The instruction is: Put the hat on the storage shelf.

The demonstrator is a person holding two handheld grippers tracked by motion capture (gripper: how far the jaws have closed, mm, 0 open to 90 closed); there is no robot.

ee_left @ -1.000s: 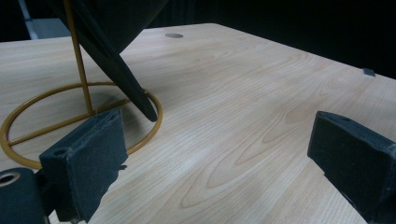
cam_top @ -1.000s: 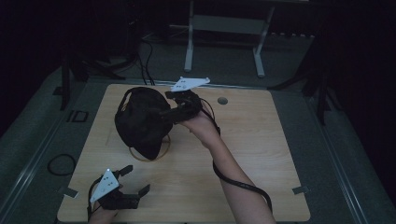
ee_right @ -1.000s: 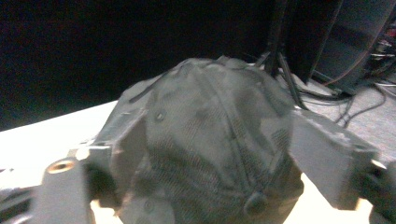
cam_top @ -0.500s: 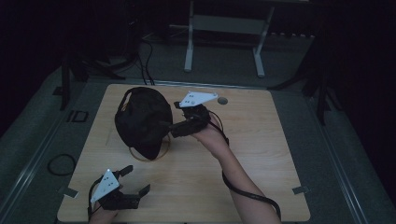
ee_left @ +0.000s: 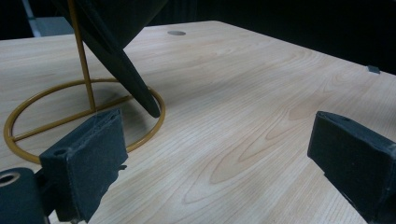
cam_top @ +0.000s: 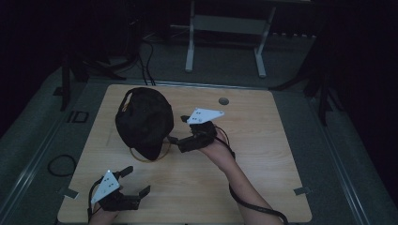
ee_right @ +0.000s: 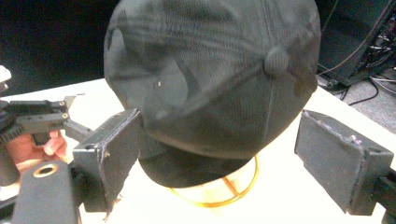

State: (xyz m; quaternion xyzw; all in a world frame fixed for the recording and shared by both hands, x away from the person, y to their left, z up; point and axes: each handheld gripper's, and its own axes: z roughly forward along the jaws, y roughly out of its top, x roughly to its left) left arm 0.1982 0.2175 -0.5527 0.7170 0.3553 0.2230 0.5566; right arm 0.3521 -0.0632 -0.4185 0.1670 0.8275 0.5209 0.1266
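High view: the cap (cam_top: 143,121) is left on its stand (cam_top: 149,156); the right gripper (cam_top: 174,139), lowered beside it since a second ago, is spread wide and empty, so the placing looks done.

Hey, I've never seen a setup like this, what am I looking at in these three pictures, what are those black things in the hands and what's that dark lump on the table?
A person sits at a wooden table with a hand-held claw in each hand. The high view looks down from above. The other two pictures come from small cameras riding on each claw, looking out between its two black jaws.

The dark lump is a black cap resting on a gold wire stand with a ring base.

The right claw sits beside the cap with jaws open, having just widened; the cap shows between them, but the pads are not pressing on it. The left claw waits near the table's front edge, open and empty.
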